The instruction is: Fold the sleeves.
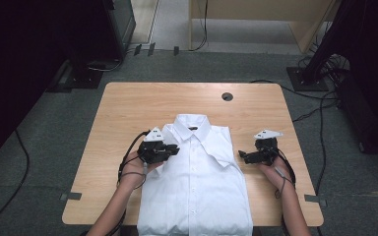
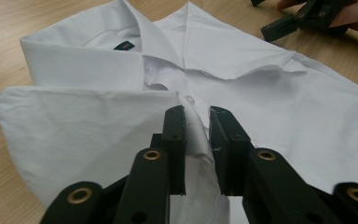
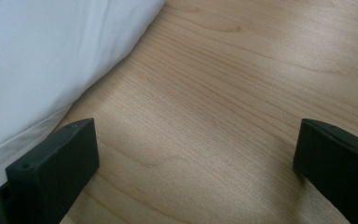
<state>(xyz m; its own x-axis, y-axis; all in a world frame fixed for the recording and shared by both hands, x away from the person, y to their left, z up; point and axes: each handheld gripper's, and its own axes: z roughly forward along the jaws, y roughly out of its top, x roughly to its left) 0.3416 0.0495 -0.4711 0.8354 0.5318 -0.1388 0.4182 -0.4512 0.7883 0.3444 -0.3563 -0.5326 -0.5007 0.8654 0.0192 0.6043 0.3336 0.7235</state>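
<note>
Lying flat on the table (image 1: 128, 105) is your white shirt (image 1: 197, 182), buttoned, collar (image 1: 192, 127) toward the far edge and its hem hanging past the near edge. Your left tongs (image 1: 170, 150) sit over the shirt's left shoulder, near the collar, with your left hand (image 1: 137, 167) behind them. From the left gripper view, those left tongs (image 2: 196, 123) stand narrow, a thin fold of white fabric running up between the two black jaws; whether the pads pinch it or just flank it, you cannot tell from here. The fold (image 2: 88, 126) of the left side lies doubled over toward the button placket, and the collar (image 2: 135, 44) spreads open beyond it with a small dark label inside. Over on the right, your right tongs (image 1: 243, 156) rest just beside the shirt's right edge, above bare wood, with your right hand (image 1: 275, 169) close behind. In the right gripper view the right tongs (image 3: 196, 154) stand wide, nothing between them but table (image 3: 223, 93), and the shirt's edge (image 3: 42, 60) lies off to the left of the left jaw.
</note>
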